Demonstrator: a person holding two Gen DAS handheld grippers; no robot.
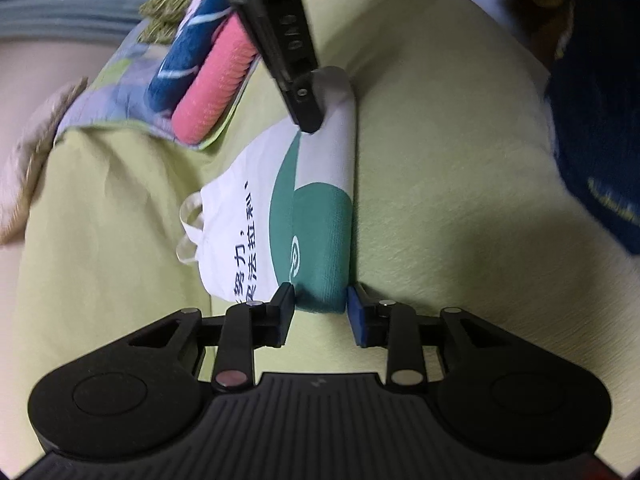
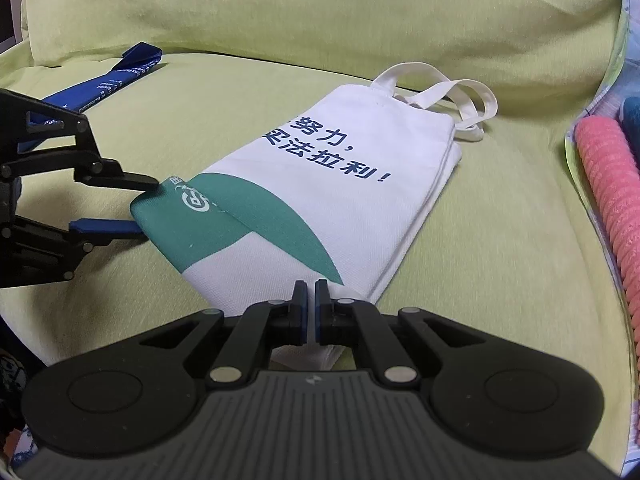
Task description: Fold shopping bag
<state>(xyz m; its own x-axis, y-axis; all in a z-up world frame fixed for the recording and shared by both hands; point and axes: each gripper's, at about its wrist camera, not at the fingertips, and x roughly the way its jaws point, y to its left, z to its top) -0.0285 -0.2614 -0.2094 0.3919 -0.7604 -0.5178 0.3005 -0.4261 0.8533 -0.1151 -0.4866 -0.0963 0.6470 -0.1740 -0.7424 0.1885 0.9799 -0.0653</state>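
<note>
A white canvas shopping bag (image 2: 332, 200) with a green leaf print and dark blue characters lies on a light green sheet (image 2: 500, 280), its bottom edge folded up. Its handles (image 2: 452, 96) rest at the far end. My left gripper (image 1: 320, 312) is open, its jaws standing either side of the green folded corner (image 1: 320, 240); it also shows in the right wrist view (image 2: 140, 208). My right gripper (image 2: 311, 304) is shut on the bag's white bottom corner, and it shows in the left wrist view (image 1: 310, 116) pinching that corner.
A pink ribbed roll (image 2: 612, 200) and a blue patterned cloth (image 1: 188, 60) lie on a floral cover at the sheet's edge. A folded dark blue bag (image 2: 116, 76) lies beyond the left gripper. A green cushion (image 2: 280, 8) rises at the back.
</note>
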